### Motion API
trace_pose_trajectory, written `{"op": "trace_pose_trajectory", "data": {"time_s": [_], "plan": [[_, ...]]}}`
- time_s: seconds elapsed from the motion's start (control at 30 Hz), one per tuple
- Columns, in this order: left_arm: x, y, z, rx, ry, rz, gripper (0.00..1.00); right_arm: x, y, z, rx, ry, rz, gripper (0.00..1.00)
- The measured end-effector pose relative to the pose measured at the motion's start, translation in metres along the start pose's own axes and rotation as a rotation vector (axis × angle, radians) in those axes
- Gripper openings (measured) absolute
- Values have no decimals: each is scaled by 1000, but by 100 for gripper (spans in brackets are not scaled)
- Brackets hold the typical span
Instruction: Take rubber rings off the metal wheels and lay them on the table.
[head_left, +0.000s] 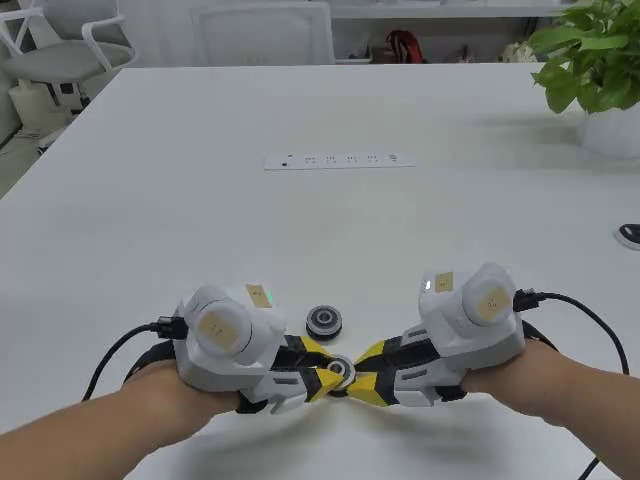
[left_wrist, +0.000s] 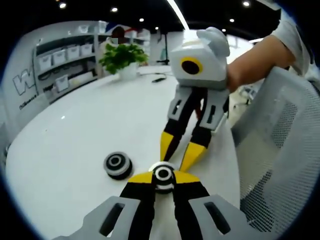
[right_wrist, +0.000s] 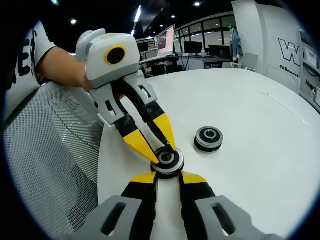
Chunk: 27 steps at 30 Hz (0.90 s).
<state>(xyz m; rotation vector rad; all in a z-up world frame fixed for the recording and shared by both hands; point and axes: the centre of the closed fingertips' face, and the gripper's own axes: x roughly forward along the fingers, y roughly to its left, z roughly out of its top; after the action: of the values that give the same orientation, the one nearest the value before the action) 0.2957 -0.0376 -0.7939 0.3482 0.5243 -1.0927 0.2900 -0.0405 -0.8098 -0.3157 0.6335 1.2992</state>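
White table (head_left: 200, 150), wheel (head_left: 338, 372) axis-up, left gripper (head_left: 325, 380) clamping

power strip (head_left: 339, 160) white, flat on worktop (head_left: 150, 200), centre frame | potted plant (head_left: 590, 60) upper right, white pot | office chair (head_left: 65, 45) upper left | small dark item (head_left: 630, 235) right edge, possibly a mouse | mesh chair back (right_wrist: 55, 150) left side, right gripper view

A large dark letter "W" (left_wrist: 23, 82) stands on the white back wall (left_wrist: 25, 62); the smaller line beneath it is too blurred to read.
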Motion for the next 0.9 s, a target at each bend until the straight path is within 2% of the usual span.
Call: {"op": "trace_pose_trajectory", "data": {"time_s": [0.63,0.87,0.9], "plan": [[0,0,-1,16,7,7,13,-3,-3,-4,54,8,-8,3],[1,0,-1,24,23,13,12,-8,-8,-3,152,-26,-12,0],[1,0,-1,25,24,14,12,-9,-8,-1,187,-40,-5,0]]}}
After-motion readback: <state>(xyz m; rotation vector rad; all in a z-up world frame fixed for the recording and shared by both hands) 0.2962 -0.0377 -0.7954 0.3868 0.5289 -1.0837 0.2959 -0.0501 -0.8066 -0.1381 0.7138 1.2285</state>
